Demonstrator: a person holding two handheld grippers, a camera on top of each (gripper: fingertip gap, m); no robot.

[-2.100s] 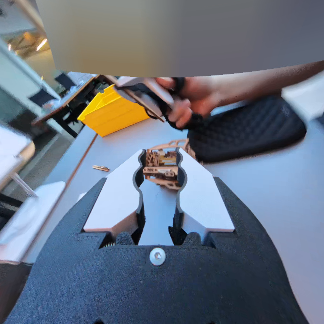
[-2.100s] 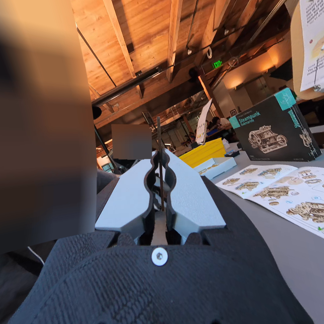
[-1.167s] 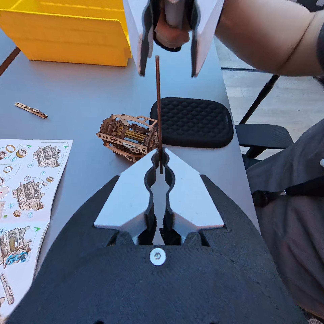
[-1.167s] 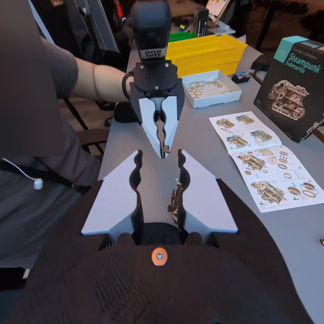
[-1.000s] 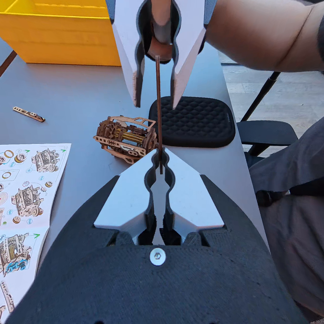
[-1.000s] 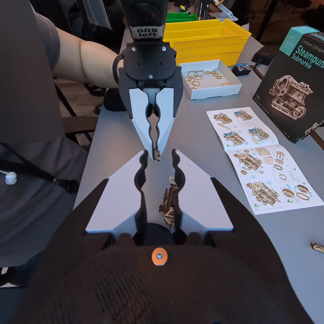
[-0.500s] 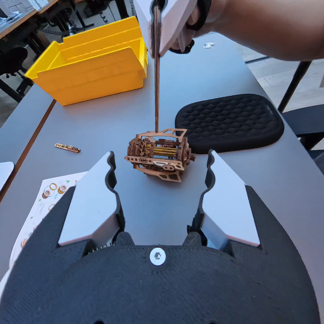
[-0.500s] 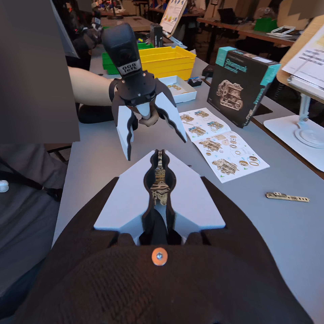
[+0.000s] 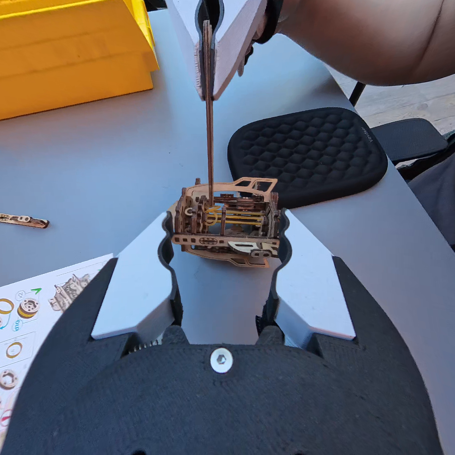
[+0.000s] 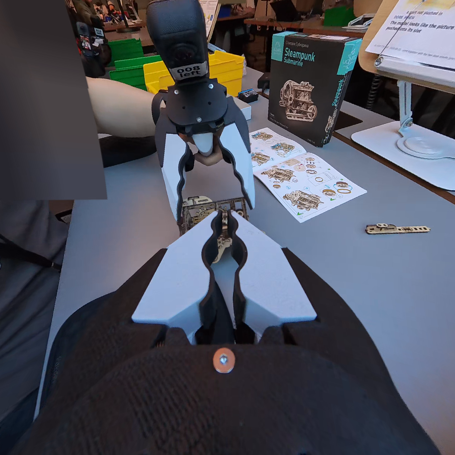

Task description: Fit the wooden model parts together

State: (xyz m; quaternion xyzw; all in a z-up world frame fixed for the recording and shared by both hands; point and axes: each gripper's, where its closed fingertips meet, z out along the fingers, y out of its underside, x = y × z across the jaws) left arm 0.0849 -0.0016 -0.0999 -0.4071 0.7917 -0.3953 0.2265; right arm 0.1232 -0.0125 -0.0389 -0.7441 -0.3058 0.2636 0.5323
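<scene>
— Wooden model (image 9: 225, 221) sits on the grey table (image 9: 98, 160), between the fingertips of the left gripper (image 9: 225, 216). How far along does the job look?

— Well advanced, I'd judge: the frame, gears and yellow rubber bands (image 9: 236, 218) are already built up. The left gripper's jaws are spread wide, flanking the model's ends; whether they actually touch it I can't tell.

— And the right gripper (image 9: 206, 97)?

— Closed tight on a thin flat wooden part (image 9: 209, 147), held upright, its lower end down among the gears at the model's left side.

— Seated?

— Can't say — most of it stands above the frame, so pressing it home appears to remain. One loose wooden strip (image 10: 397, 229) lies apart on the table, near the instruction sheet (image 10: 307, 182), apparently not yet fitted.
</scene>
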